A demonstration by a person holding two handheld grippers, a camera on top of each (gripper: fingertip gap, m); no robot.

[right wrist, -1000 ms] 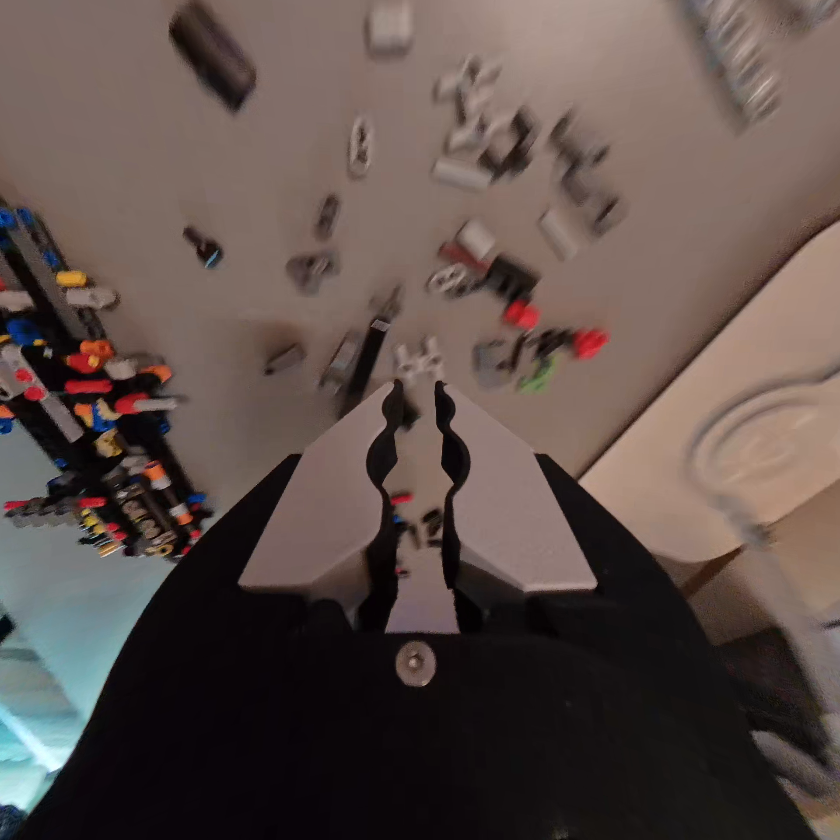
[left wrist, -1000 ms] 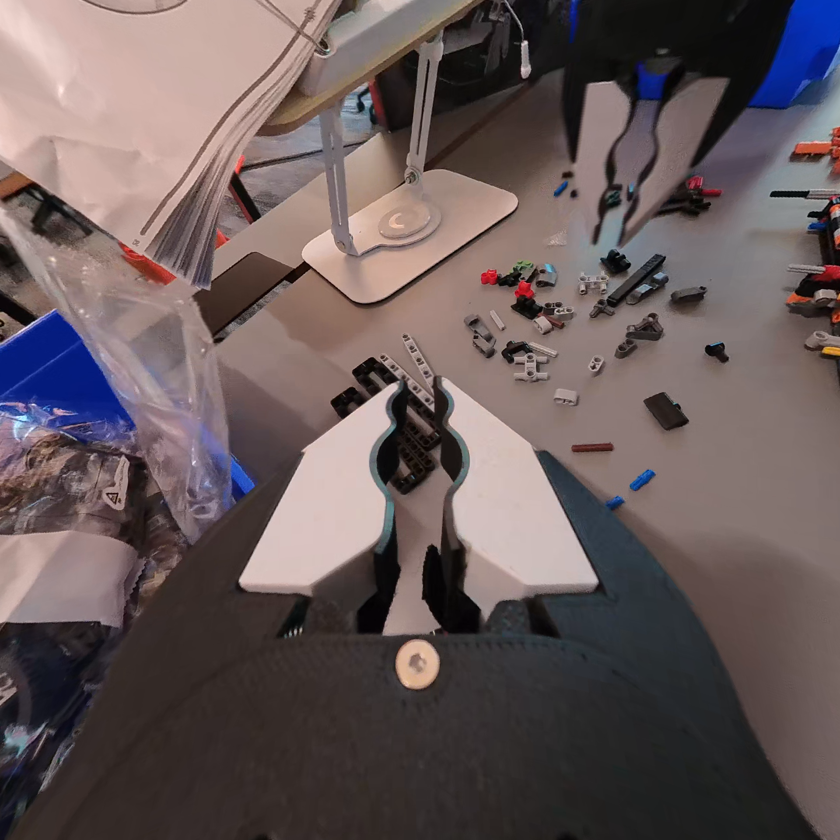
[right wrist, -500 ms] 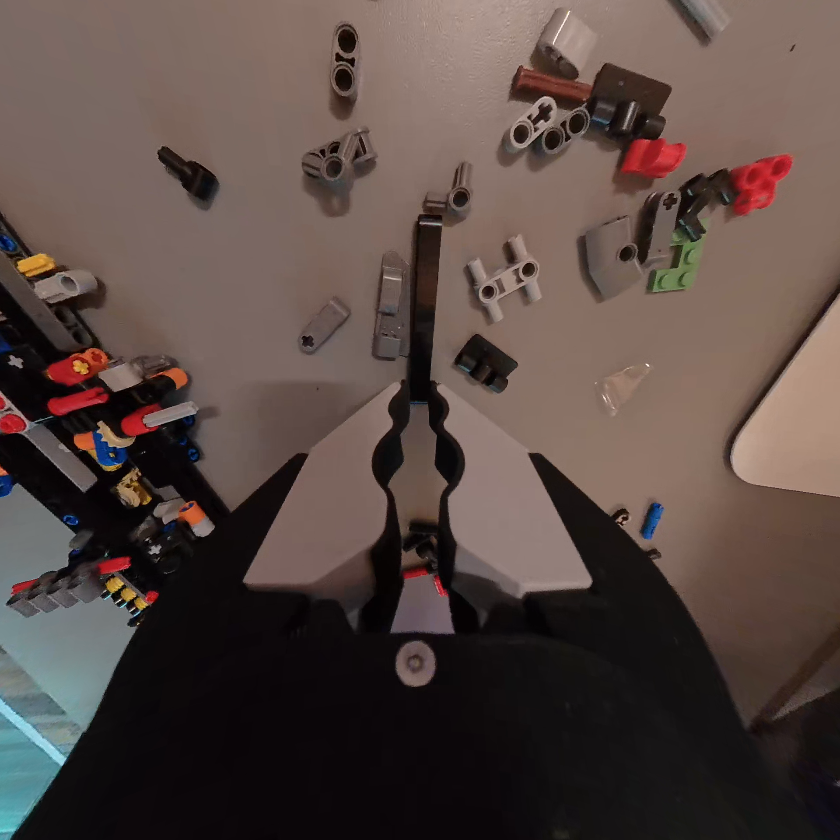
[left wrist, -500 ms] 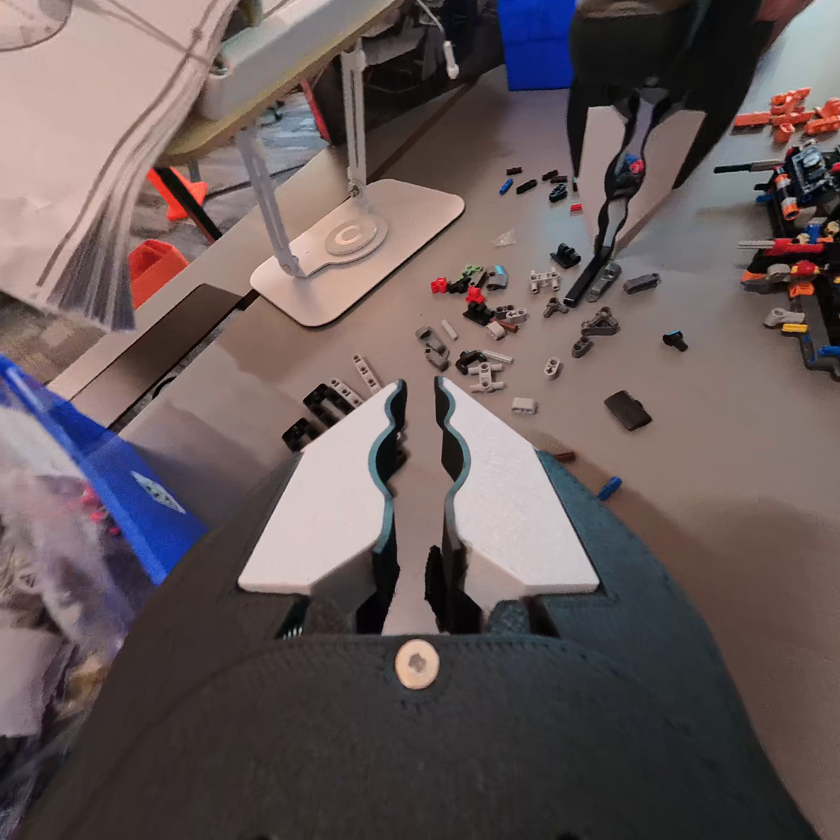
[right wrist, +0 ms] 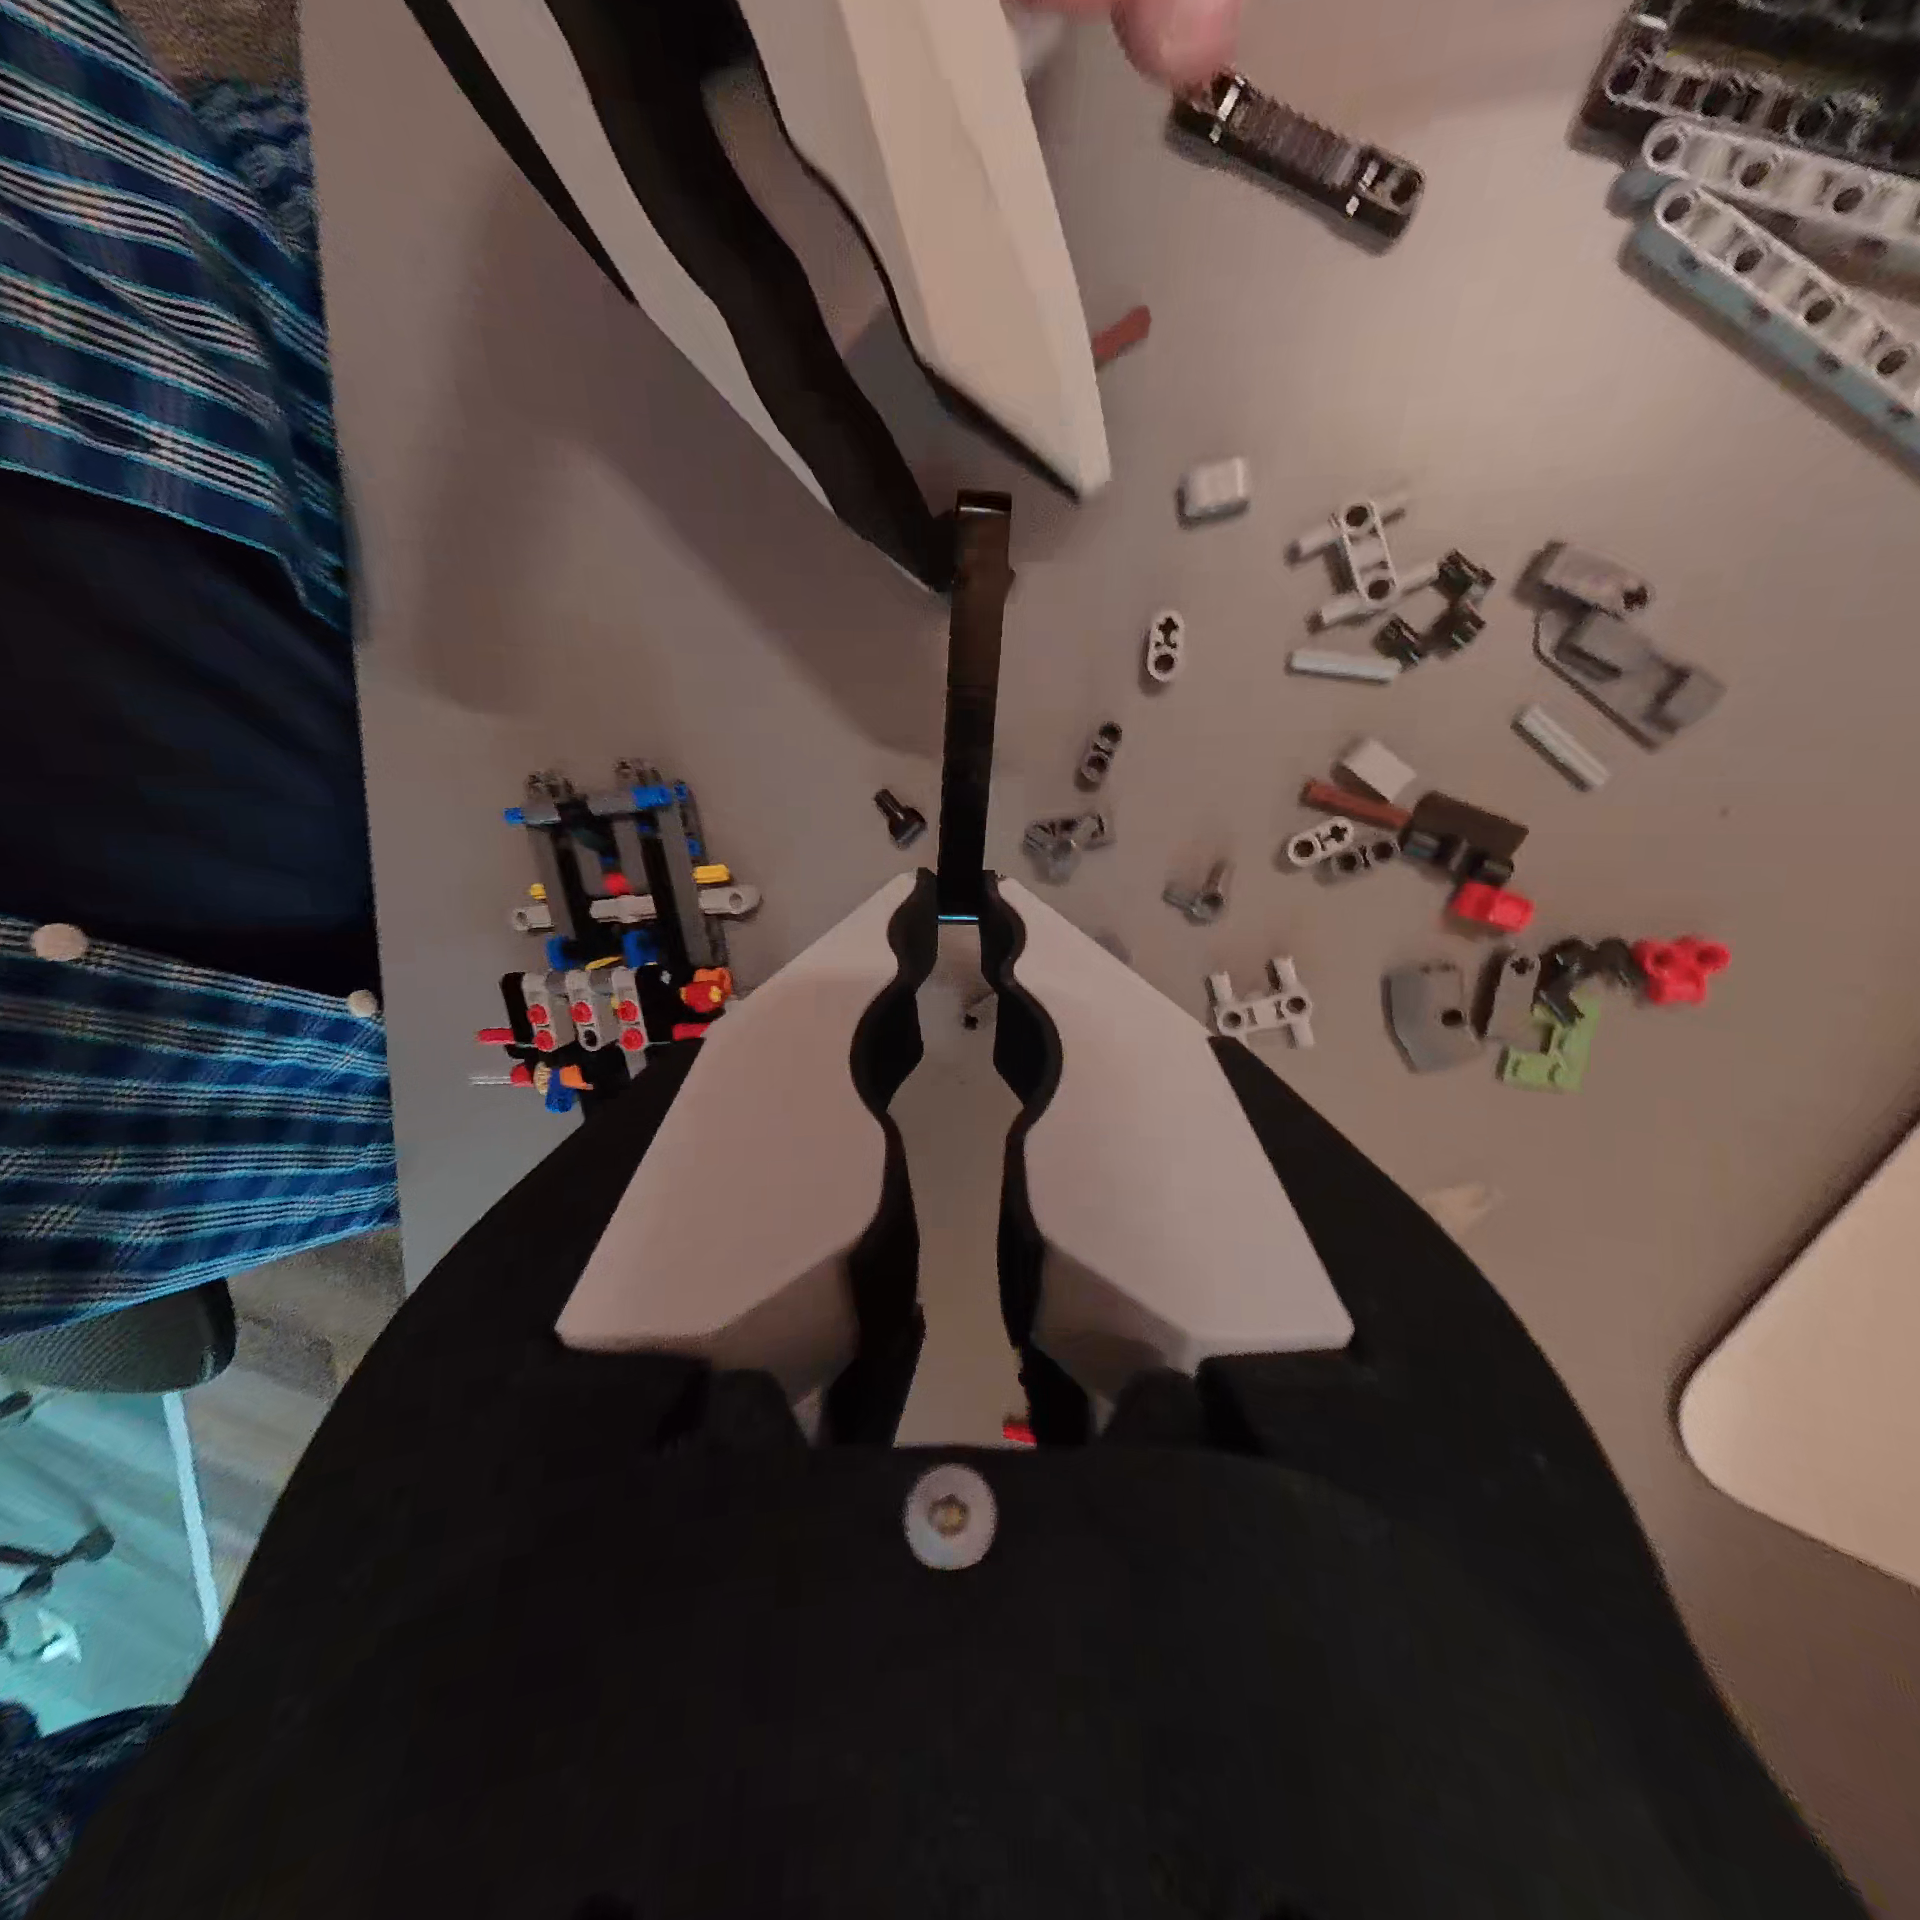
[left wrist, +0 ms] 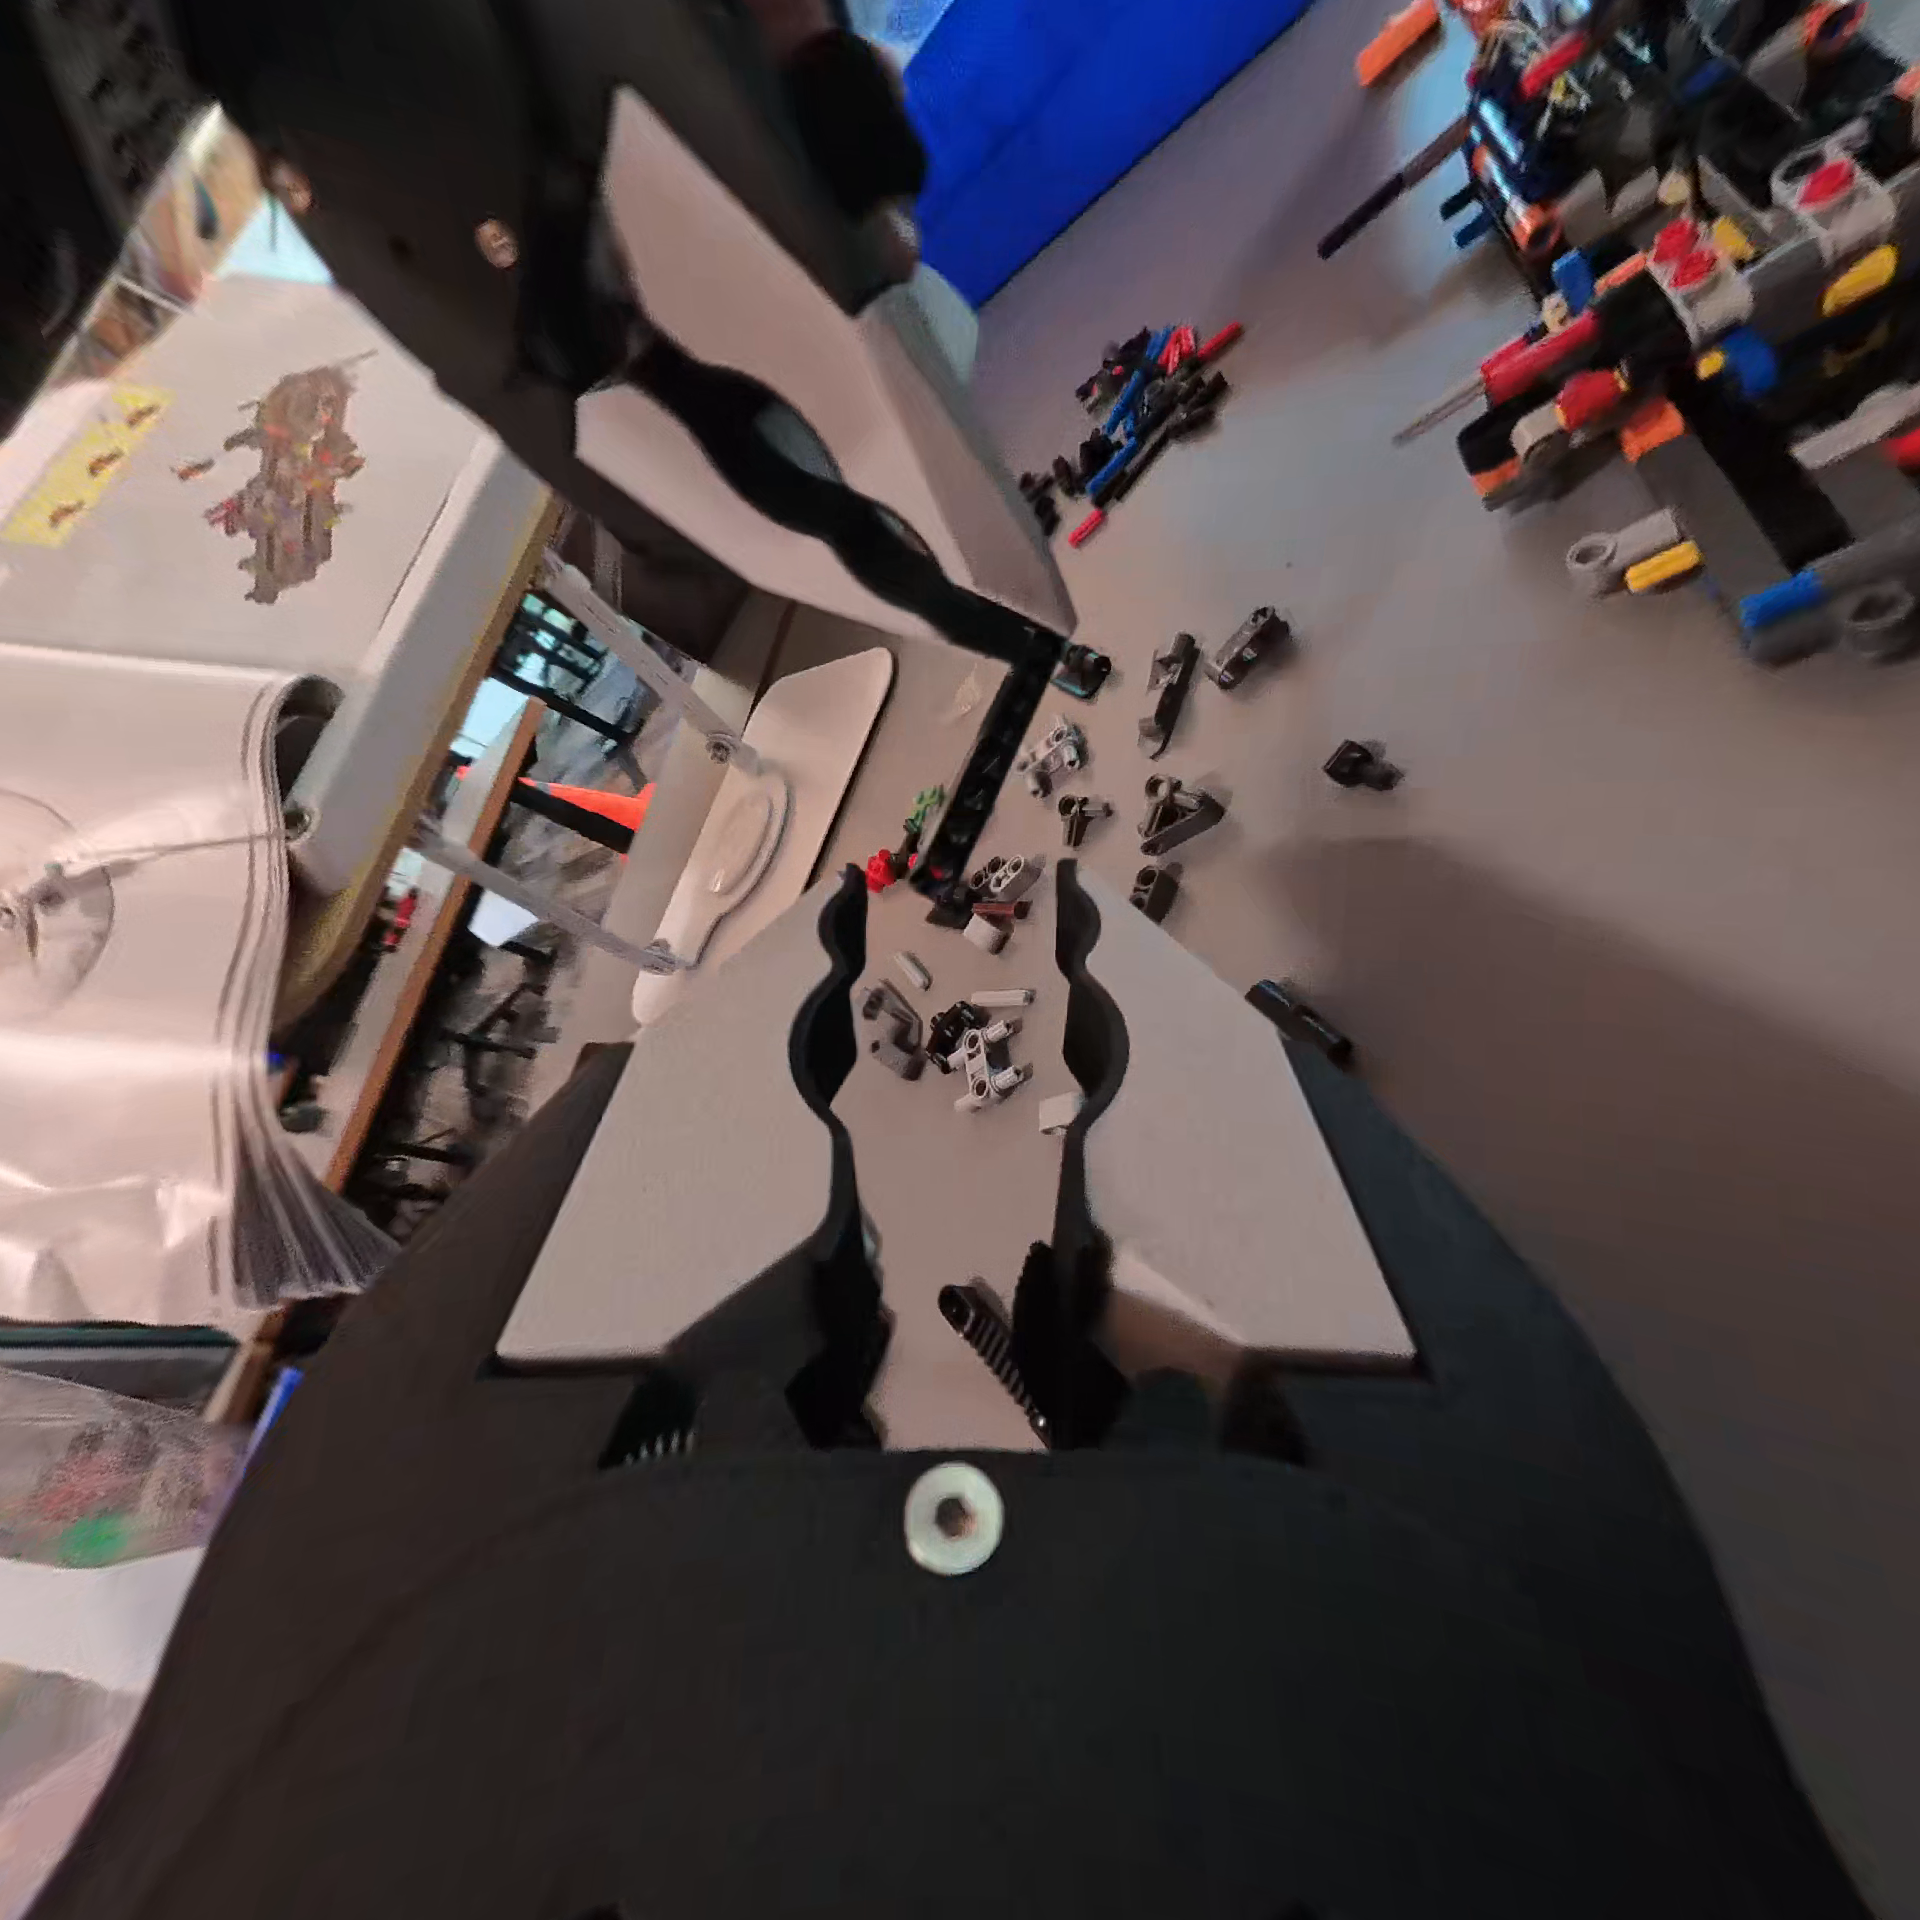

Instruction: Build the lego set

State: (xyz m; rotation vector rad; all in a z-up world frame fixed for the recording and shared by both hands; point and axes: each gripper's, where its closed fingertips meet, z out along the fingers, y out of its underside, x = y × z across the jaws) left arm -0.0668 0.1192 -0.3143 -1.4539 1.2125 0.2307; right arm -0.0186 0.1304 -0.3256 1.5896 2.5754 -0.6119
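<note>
My right gripper [right wrist: 961, 896] is shut on one end of a long black beam [right wrist: 971, 727] and holds it off the grey table [right wrist: 623, 468]. My left gripper [left wrist: 961, 899] is open and empty. The beam's free end [left wrist: 961, 821] sits just in front of the open left jaws, about level with the fingertips [left wrist: 854, 906]. The left gripper also shows at the top of the right wrist view [right wrist: 935, 312]. The right gripper shows at the upper left of the left wrist view [left wrist: 727, 416]. The partly built model [left wrist: 1714, 364] stands at the right; it also shows in the right wrist view [right wrist: 613, 935].
Loose small parts [left wrist: 987, 1039] lie scattered under both grippers [right wrist: 1403, 831]. Long grey beams [right wrist: 1787, 260] and a black ribbed piece [right wrist: 1294, 156] lie farther off. An instruction booklet [left wrist: 156, 727] on a stand with a flat base [left wrist: 769, 821] is at the left. A person's striped sleeve [right wrist: 156, 416] borders the table. The tips of one gripper are about 6 cm away from the tips of the other.
My right gripper closed on the black beam, lifted it off the table and brought it toward the left gripper. My left gripper opened wider, rolled and moved up to the beam's free end.
</note>
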